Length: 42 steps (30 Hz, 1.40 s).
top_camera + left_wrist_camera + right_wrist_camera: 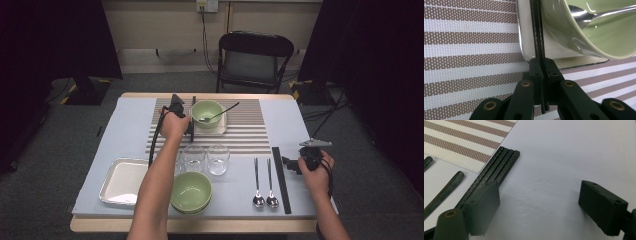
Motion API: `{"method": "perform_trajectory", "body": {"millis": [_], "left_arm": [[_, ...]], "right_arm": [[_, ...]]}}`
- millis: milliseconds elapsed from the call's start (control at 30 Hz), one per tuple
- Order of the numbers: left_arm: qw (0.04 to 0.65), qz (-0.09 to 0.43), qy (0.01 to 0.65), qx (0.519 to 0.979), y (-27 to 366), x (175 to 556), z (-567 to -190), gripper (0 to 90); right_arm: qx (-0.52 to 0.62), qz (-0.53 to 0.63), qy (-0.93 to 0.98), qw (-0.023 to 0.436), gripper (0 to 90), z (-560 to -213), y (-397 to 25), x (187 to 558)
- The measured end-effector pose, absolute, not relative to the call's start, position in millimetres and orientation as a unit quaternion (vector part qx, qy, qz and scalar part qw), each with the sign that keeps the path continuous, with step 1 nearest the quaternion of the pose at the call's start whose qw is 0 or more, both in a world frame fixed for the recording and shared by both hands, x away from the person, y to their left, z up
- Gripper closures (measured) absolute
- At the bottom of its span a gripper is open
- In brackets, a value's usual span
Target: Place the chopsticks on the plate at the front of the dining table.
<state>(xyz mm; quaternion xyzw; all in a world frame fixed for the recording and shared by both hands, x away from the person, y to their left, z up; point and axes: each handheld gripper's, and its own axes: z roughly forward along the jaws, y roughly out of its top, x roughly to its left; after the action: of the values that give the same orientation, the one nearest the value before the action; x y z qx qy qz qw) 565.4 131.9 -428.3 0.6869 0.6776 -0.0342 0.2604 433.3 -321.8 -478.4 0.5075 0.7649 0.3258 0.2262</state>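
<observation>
My left gripper [541,72] was clamped tight on black chopsticks [537,37] beside the green bowl [584,32], while my right gripper [539,202] sat wide open, holding nothing.

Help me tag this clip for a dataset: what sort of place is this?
Probably an indoor recording room arranged as a table-setting station: a table laid with a striped placemat, green bowls and spoons, a folding chair behind, and dark curtains at both sides.
</observation>
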Motion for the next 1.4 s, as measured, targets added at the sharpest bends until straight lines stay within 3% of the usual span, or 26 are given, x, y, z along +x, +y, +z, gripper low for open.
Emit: {"method": "perform_trajectory", "body": {"millis": [633, 1033, 1400], "left_arm": [[0.262, -0.033, 0.681, 0.683, 132.5, 566.6, -427.9, 86.7], [0.274, -0.025, 0.668, 0.691, 130.6, 563.2, -424.4, 75.9], [0.264, -0.031, 0.679, 0.684, 125.3, 562.5, -427.0, 77.1]], "right_arm": [[0.507, 0.326, 0.765, 0.226, 16.5, -478.4, -321.8, 433.2], [0.508, 0.326, 0.765, 0.226, 16.5, -478.4, -321.8, 433.3], [0.508, 0.325, 0.765, 0.226, 16.5, -478.3, -321.8, 433.2]]}}
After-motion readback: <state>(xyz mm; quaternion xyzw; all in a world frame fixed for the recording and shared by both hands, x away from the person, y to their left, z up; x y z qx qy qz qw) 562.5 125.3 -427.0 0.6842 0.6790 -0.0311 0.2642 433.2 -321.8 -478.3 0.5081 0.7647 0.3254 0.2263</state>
